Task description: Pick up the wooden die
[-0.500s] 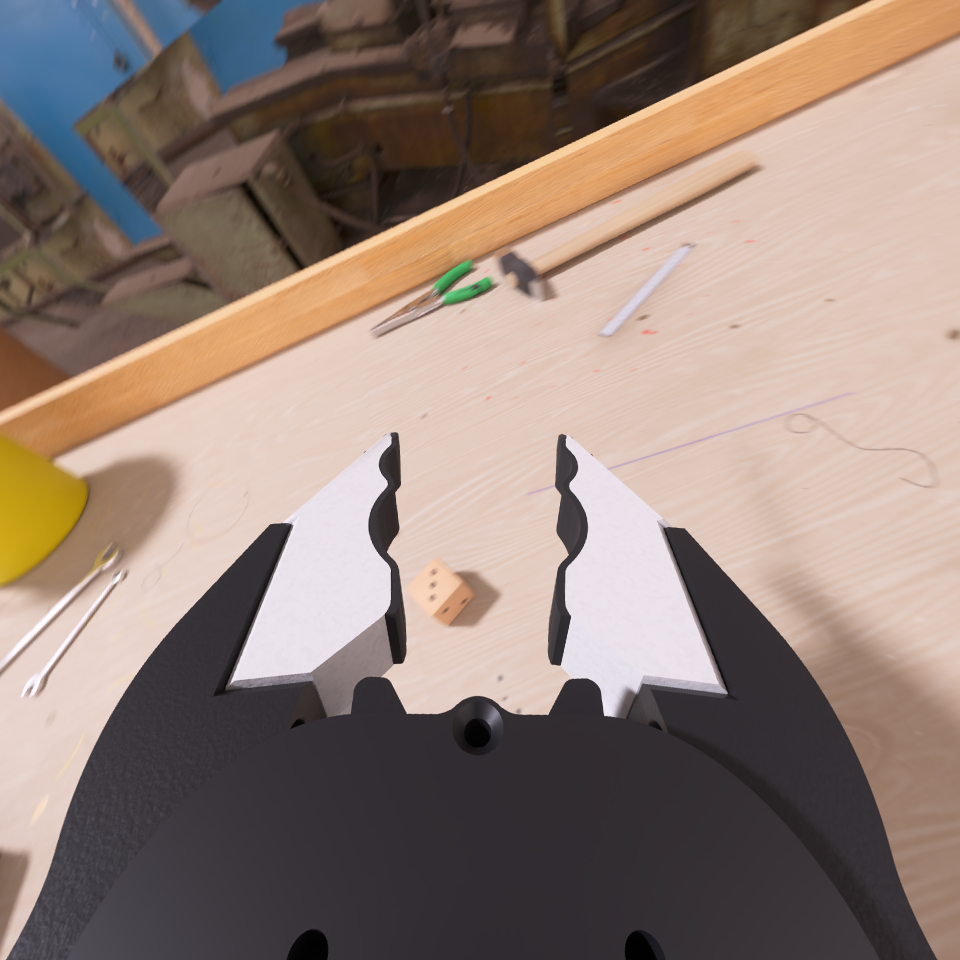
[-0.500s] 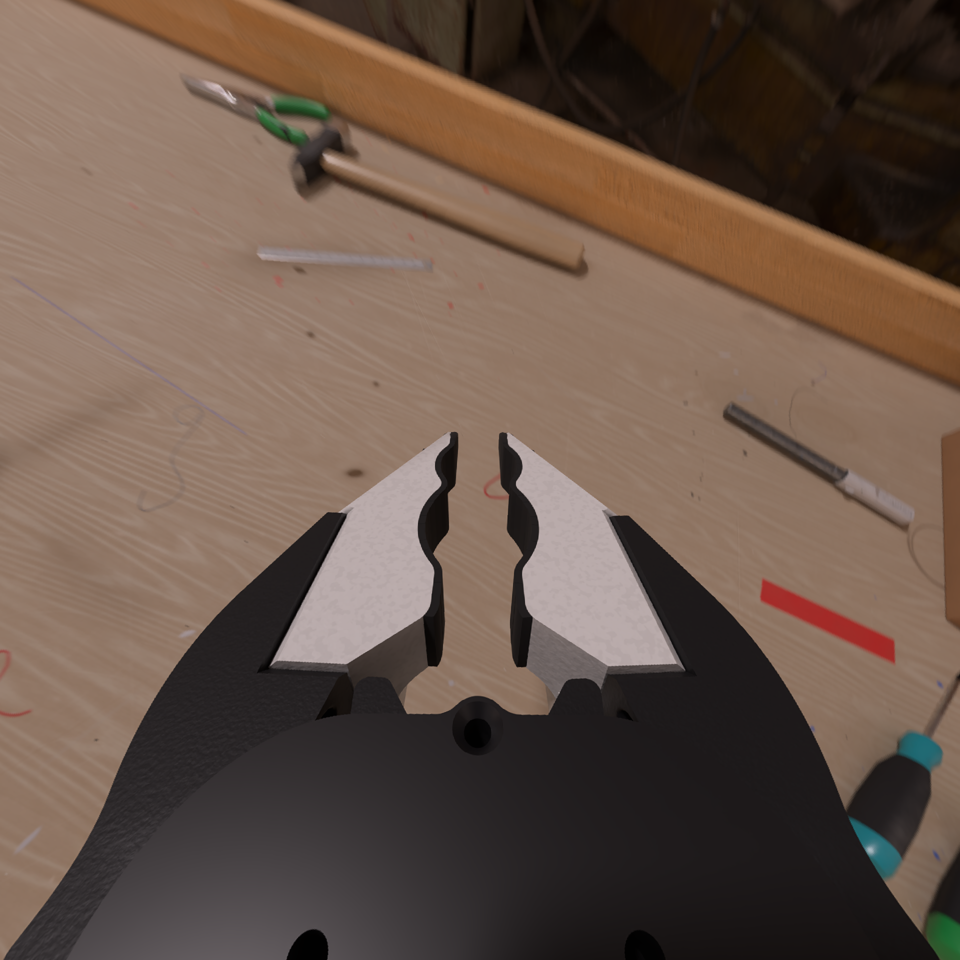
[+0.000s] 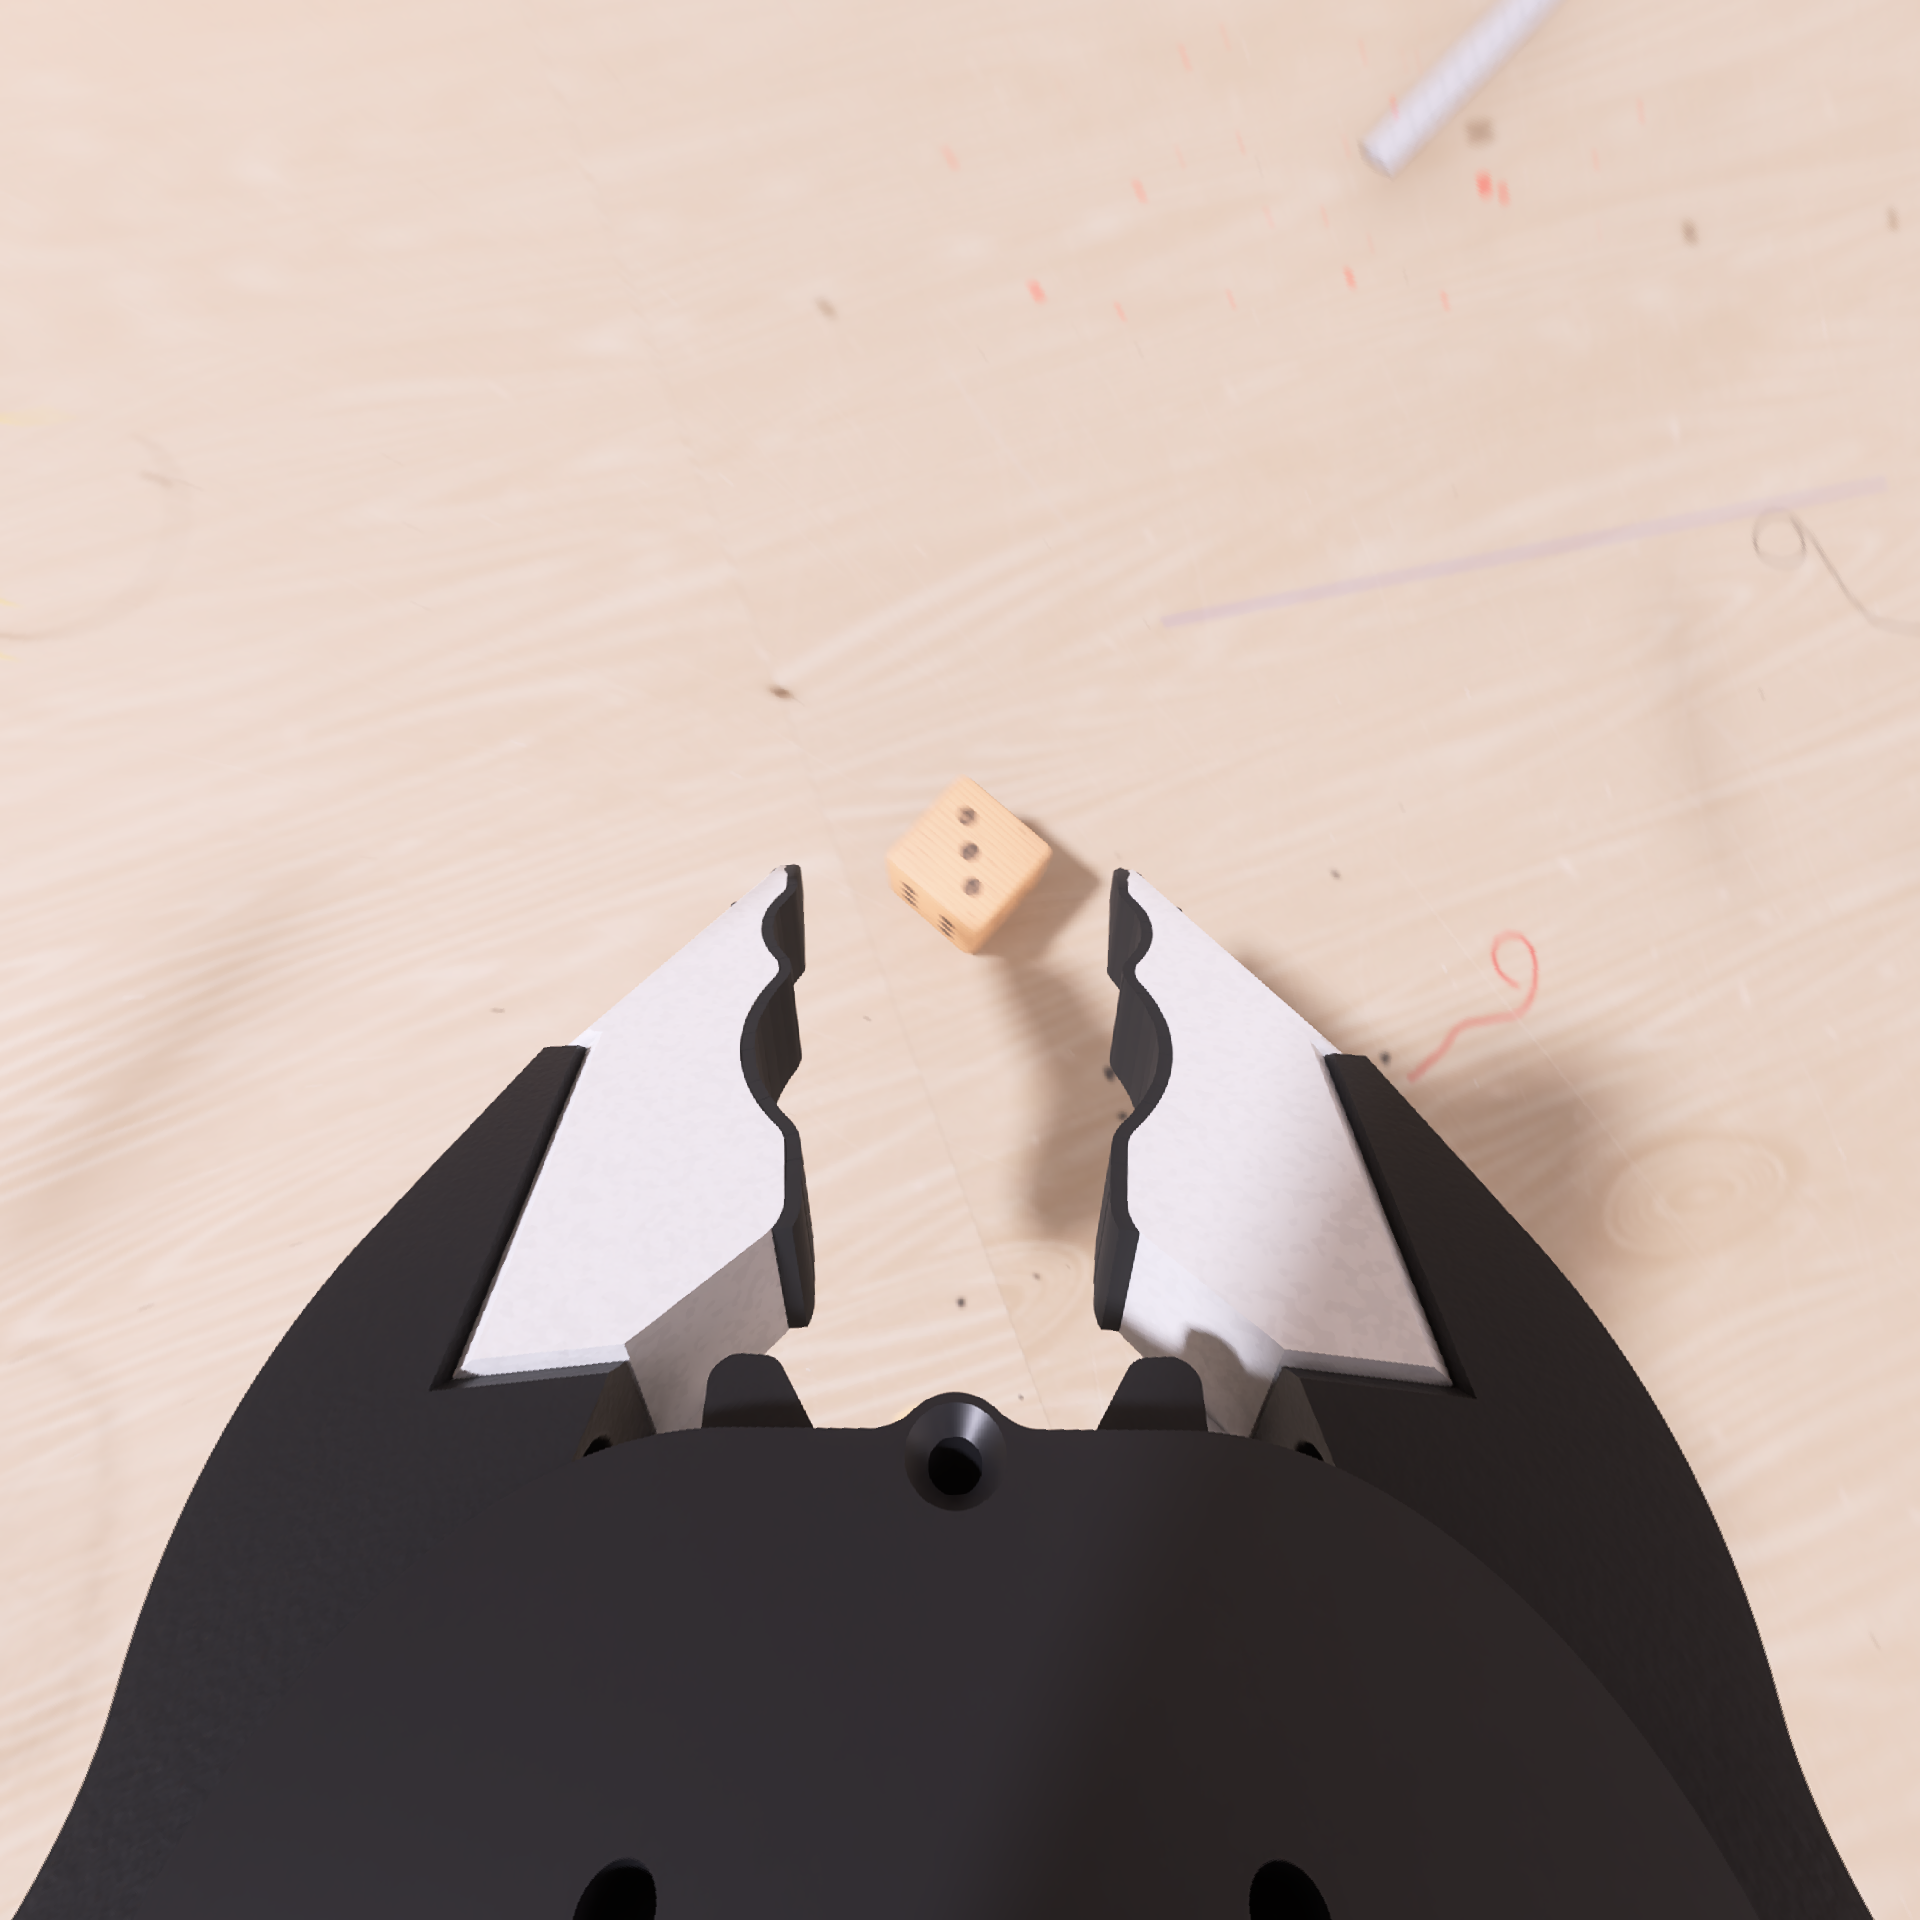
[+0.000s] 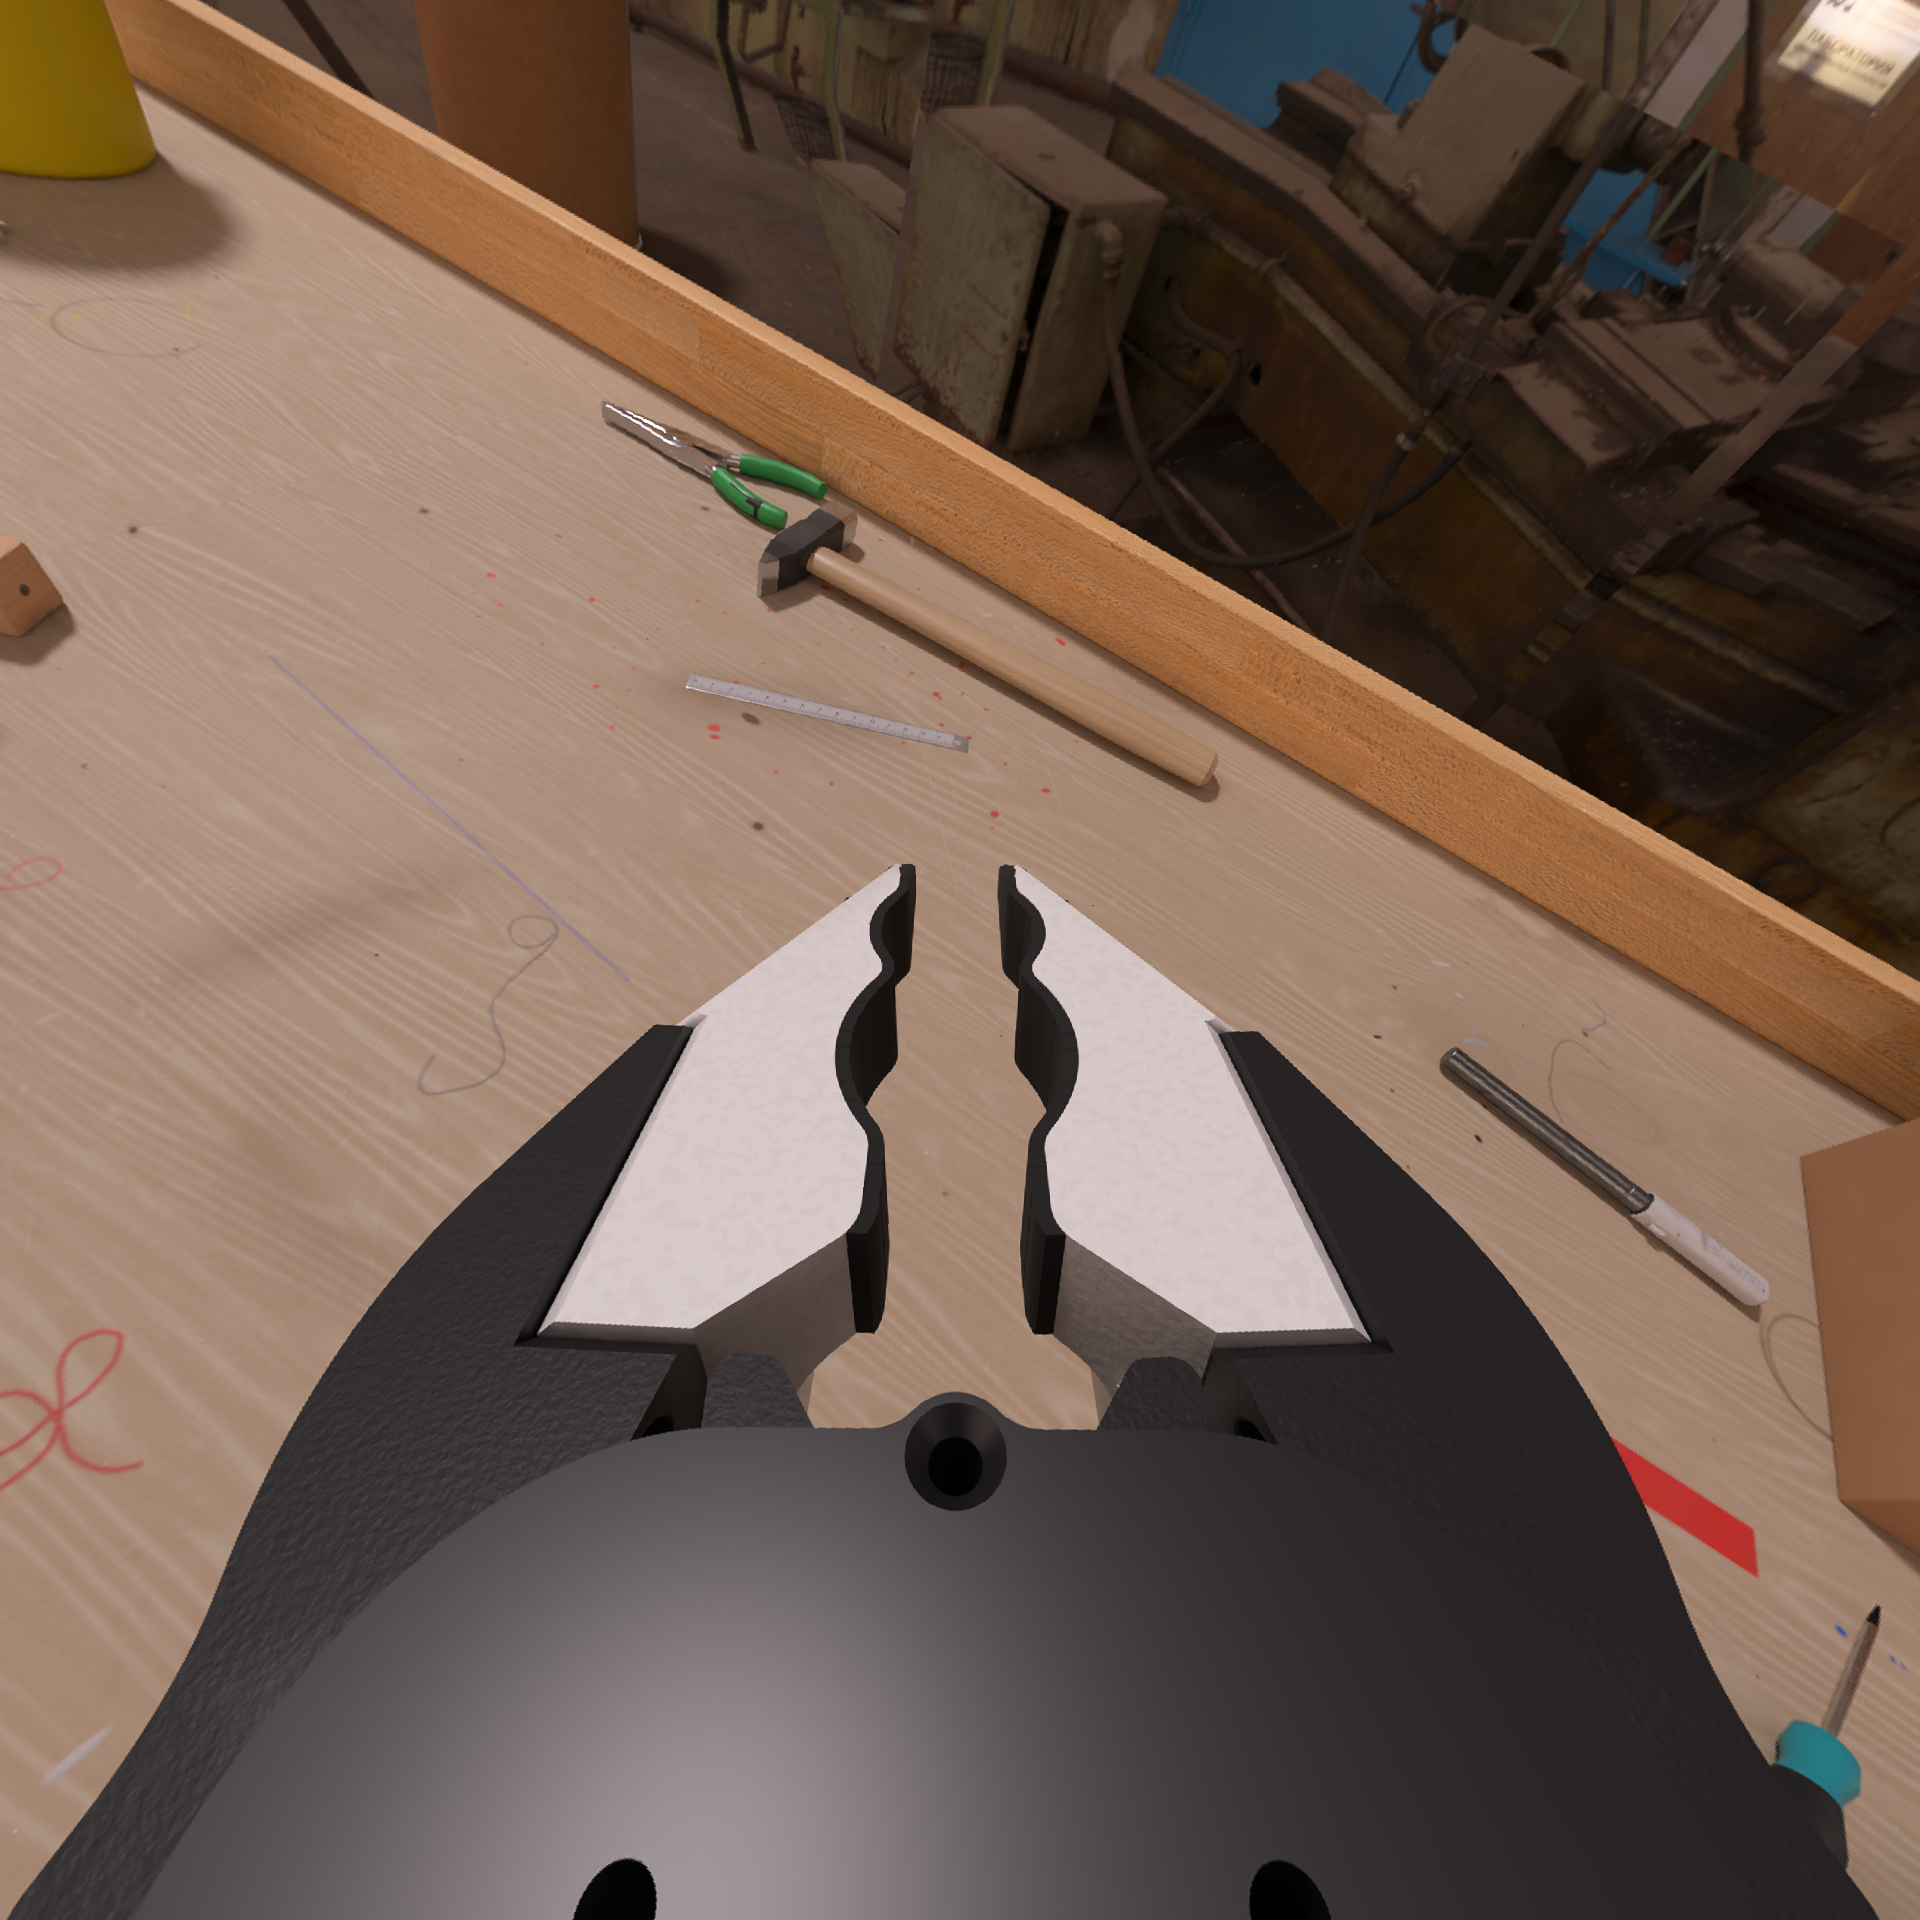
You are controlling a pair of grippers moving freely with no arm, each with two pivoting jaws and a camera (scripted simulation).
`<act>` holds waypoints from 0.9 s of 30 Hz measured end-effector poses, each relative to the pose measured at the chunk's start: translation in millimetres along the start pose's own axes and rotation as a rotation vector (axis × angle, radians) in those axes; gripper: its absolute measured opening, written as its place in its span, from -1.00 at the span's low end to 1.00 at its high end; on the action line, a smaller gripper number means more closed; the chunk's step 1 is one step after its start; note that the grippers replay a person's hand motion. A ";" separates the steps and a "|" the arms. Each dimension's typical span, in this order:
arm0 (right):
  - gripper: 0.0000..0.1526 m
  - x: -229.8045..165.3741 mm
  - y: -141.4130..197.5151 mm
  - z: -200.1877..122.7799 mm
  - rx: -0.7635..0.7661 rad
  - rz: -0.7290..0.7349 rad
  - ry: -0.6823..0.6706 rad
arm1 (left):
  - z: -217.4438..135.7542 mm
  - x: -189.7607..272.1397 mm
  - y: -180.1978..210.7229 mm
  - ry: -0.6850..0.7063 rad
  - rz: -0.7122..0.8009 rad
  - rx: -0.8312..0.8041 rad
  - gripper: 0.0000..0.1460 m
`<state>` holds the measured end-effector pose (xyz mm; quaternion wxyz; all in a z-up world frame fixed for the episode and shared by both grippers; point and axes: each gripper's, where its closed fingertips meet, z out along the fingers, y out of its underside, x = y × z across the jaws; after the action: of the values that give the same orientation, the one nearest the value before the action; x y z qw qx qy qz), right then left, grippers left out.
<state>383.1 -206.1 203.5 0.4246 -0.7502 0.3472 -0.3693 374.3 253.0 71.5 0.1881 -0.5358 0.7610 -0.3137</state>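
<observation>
Left gripper [image 3: 956, 883] spread wide, pointing down at bench top [image 3: 520, 520], fingertips flanking wooden die [image 3: 968, 878] lying between and just beyond them, untouched; gap likely set to straddle it. Right gripper [image 4: 956, 883] narrowly parted, empty, idle short of far edge rail [image 4: 1039, 520].

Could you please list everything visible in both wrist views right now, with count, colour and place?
wooden die: one, pale wood with dark pips, on the bench just ahead of the left fingertips
workbench: one, light plywood with a raised wooden edge
pliers: one, green handles, near the far edge
hammer: one, dark head, wooden handle, beside the pliers
ruler: one, silver, nearer than the hammer
yellow container: one, far left corner
wooden block: one, left edge
metal rod: one, grey with white end, right
screwdriver: one, teal-collared, lower right
left gripper: black and white, open
right gripper: black and white, narrowly open, empty
</observation>
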 end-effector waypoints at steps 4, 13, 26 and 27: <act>-0.79 -4.6 1.6 4.3 -0.014 -0.011 -0.003 | 14.9 10.4 14.0 0.050 0.024 -0.112 -0.09; -0.80 -5.6 2.6 4.9 -0.013 0.007 -0.021 | 32.2 0.8 34.5 0.009 0.152 -0.509 0.13; -0.79 -0.1 0.7 -3.6 0.003 0.005 -0.008 | 41.4 -22.6 31.4 0.044 0.138 -0.604 -0.36; -0.79 -0.3 0.9 -3.6 0.001 0.003 -0.009 | 41.6 -21.5 31.8 0.056 0.152 -0.613 -0.35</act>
<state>379.7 -207.6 204.0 0.4274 -0.7510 0.3463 -0.3654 385.7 268.8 18.4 0.0195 -0.5001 0.8630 -0.0694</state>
